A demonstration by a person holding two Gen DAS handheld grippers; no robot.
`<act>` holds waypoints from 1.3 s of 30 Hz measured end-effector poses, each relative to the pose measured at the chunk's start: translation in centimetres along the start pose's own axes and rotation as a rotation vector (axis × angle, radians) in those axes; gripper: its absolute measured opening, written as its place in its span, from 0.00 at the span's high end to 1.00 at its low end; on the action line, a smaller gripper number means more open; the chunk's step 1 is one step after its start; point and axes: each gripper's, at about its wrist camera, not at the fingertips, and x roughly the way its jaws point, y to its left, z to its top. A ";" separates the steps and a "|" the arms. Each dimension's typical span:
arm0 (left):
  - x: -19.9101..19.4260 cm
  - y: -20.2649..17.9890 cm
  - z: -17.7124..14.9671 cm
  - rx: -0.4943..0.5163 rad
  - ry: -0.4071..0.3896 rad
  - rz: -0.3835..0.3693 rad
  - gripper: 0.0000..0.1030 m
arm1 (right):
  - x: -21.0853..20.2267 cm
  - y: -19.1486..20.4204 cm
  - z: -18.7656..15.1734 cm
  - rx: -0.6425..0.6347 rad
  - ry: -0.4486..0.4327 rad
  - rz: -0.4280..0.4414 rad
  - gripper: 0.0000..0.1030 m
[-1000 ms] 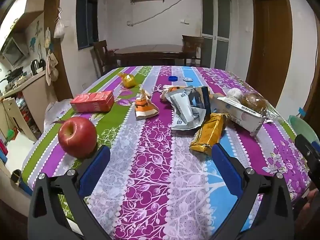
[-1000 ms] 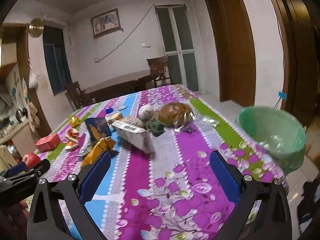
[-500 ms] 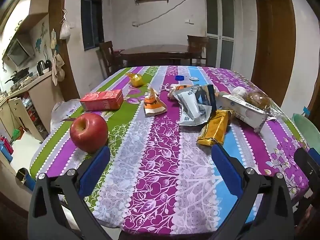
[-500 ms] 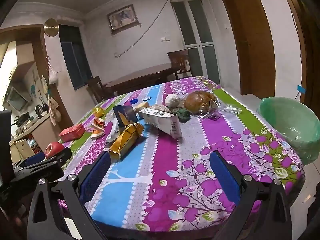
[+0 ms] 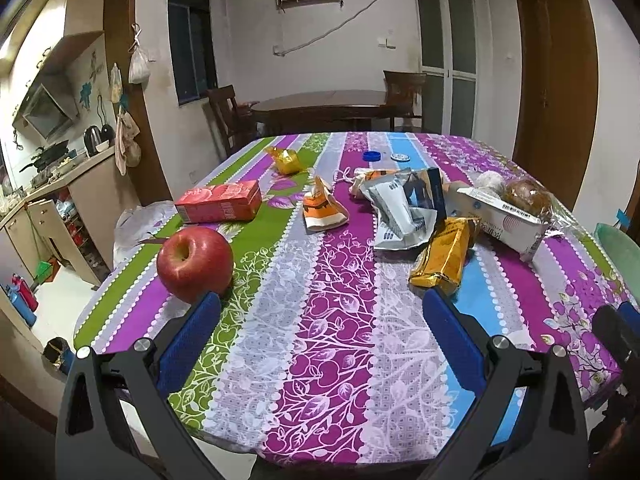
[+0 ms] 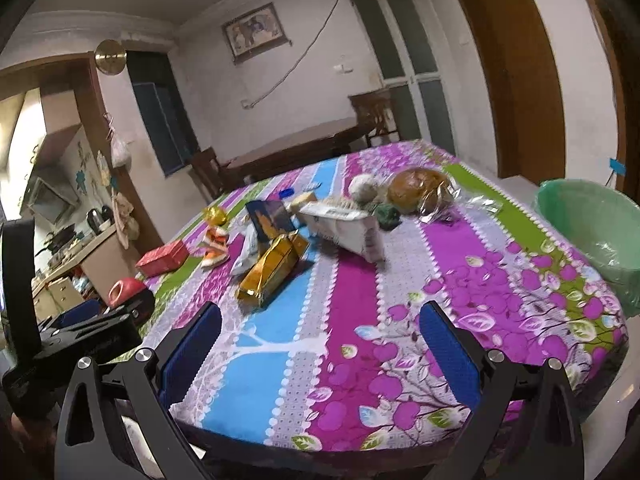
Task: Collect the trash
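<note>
Trash lies on the striped tablecloth: a yellow wrapper, a silver-and-blue foil bag, an orange-white crumpled wrapper, a gold wrapper, a white box, and a bagged bun. A green-lined trash bin stands right of the table. My left gripper is open and empty over the near table edge. My right gripper is open and empty, also at the near edge.
A red apple and a red carton sit at the left. Two bottle caps lie at the far end. A dark dining table with chairs stands behind. A kitchen counter is on the left.
Both grippers have pulled back from the table, so the near table edge now shows in both views. Nothing on the table has moved.
</note>
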 end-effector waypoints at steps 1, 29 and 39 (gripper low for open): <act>0.1 -0.3 -0.1 0.007 0.008 -0.004 0.05 | 0.2 0.0 -0.1 0.002 0.014 0.003 0.04; 0.1 -0.4 -0.4 0.028 0.014 0.021 0.05 | -0.1 -0.1 0.5 -0.015 -0.023 -0.083 0.04; 0.3 0.0 -0.4 0.019 0.019 0.025 0.05 | -0.7 1.5 0.6 -0.112 -0.064 -0.196 0.04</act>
